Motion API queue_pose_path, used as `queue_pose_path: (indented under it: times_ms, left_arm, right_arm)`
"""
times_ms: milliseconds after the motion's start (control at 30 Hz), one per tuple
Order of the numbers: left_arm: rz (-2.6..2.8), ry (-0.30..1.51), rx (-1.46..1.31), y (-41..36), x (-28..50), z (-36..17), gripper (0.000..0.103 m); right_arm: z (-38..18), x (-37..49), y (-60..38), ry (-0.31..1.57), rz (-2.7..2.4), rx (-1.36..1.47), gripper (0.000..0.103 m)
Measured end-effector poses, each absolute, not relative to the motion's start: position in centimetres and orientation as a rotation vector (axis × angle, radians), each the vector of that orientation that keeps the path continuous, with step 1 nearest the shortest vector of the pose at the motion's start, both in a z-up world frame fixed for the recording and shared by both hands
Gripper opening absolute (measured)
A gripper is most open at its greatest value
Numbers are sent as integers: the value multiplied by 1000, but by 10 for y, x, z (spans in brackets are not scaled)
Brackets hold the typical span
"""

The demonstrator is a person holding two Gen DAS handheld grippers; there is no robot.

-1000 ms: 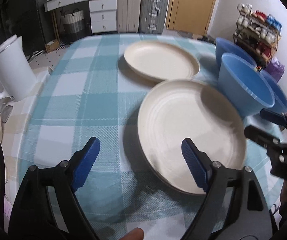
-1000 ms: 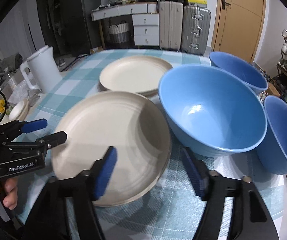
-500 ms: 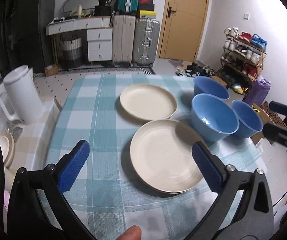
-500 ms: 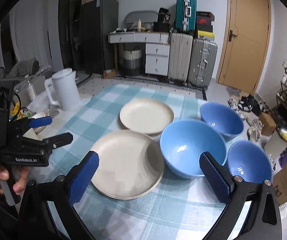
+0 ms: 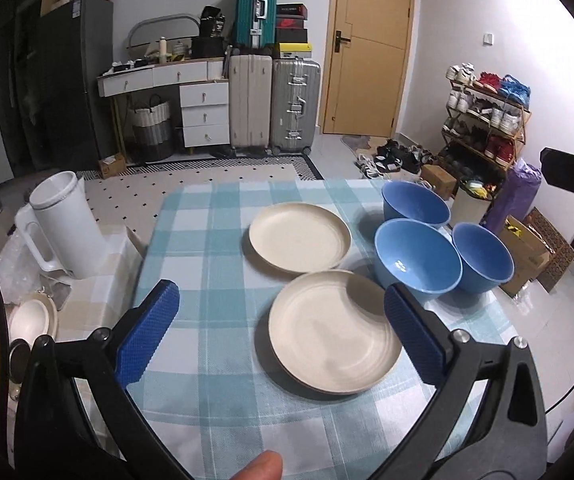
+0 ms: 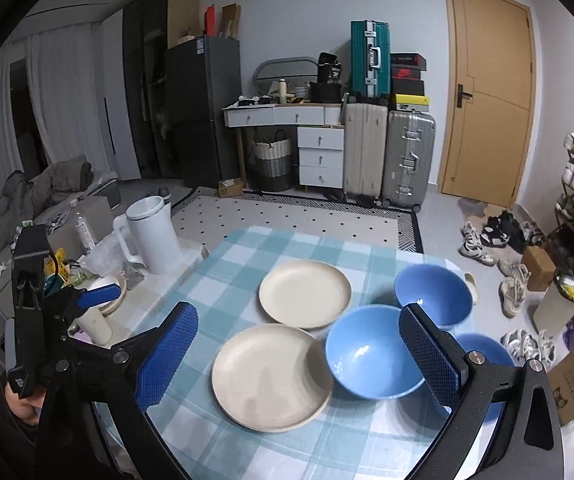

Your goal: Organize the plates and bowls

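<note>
Two cream plates lie on the checked tablecloth: a near plate [image 5: 333,332] [image 6: 273,376] and a far plate [image 5: 299,237] [image 6: 305,294]. Three blue bowls stand to their right: a middle bowl [image 5: 417,254] [image 6: 371,352], a far bowl [image 5: 415,204] [image 6: 433,294] and a right bowl [image 5: 483,256] [image 6: 487,356]. My left gripper [image 5: 281,330] is open and empty, high above the table's near edge. My right gripper [image 6: 297,354] is open and empty, also held high above the table. The left gripper also shows at the left of the right wrist view [image 6: 99,294].
A white kettle [image 5: 65,228] [image 6: 153,234] stands on a side surface left of the table, with a small dish [image 5: 33,316] and clutter beside it. Suitcases, drawers, a door and a shoe rack stand beyond the table [image 5: 207,256].
Both grippers have pulled up and back from close over the near plate and middle bowl. Both have opened wider. The dishes have not moved.
</note>
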State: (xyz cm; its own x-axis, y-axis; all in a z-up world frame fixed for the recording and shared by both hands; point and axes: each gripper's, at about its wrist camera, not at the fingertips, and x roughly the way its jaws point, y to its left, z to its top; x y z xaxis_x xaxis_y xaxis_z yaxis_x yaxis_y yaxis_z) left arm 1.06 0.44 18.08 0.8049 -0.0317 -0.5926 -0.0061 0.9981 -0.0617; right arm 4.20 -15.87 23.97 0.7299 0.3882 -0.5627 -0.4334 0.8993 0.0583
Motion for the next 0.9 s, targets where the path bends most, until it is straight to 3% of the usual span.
queue_pose_path:
  times_ms: [300, 900]
  left_arm:
    - [44, 675, -138, 28, 45, 185, 102]
    - [124, 825, -241, 72, 190, 104, 102]
  right_arm:
    - [248, 104, -145, 675, 477, -61, 102]
    - [164, 271, -120, 905, 500, -78, 102]
